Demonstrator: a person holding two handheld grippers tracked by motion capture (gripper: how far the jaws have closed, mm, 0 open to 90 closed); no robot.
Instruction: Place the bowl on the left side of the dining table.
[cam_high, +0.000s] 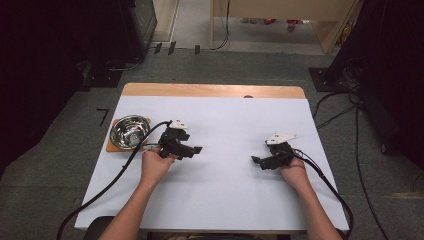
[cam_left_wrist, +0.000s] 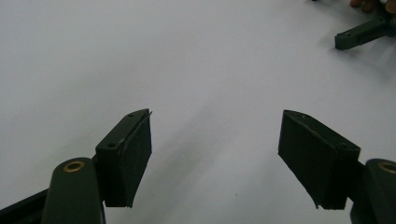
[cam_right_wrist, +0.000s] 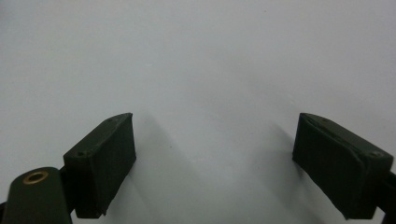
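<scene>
**Both grippers released over a bare white tabletop**

Nearest the person, two forearms come in from six o'clock in the high view. The left hand (cam_high: 154, 162) carries the left gripper (cam_high: 196, 150), its tips aimed toward three o'clock; the right hand (cam_high: 294, 169) carries the right gripper (cam_high: 256, 160), tips aimed toward nine o'clock. The two are well apart, facing each other across the white tabletop (cam_high: 225, 190).

In the left gripper view the left gripper (cam_left_wrist: 215, 154) stands released, jaws wide with plain tabletop between them (the other gripper's tip shows at about one o'clock). In the right gripper view the right gripper (cam_right_wrist: 215, 161) is released too, nothing between its jaws.

Farther off, at about ten o'clock from the left hand, a shiny metal bowl (cam_high: 130, 131) sits on a wooden board (cam_high: 111, 146), just beside the left gripper's cable (cam_high: 125, 167).
</scene>
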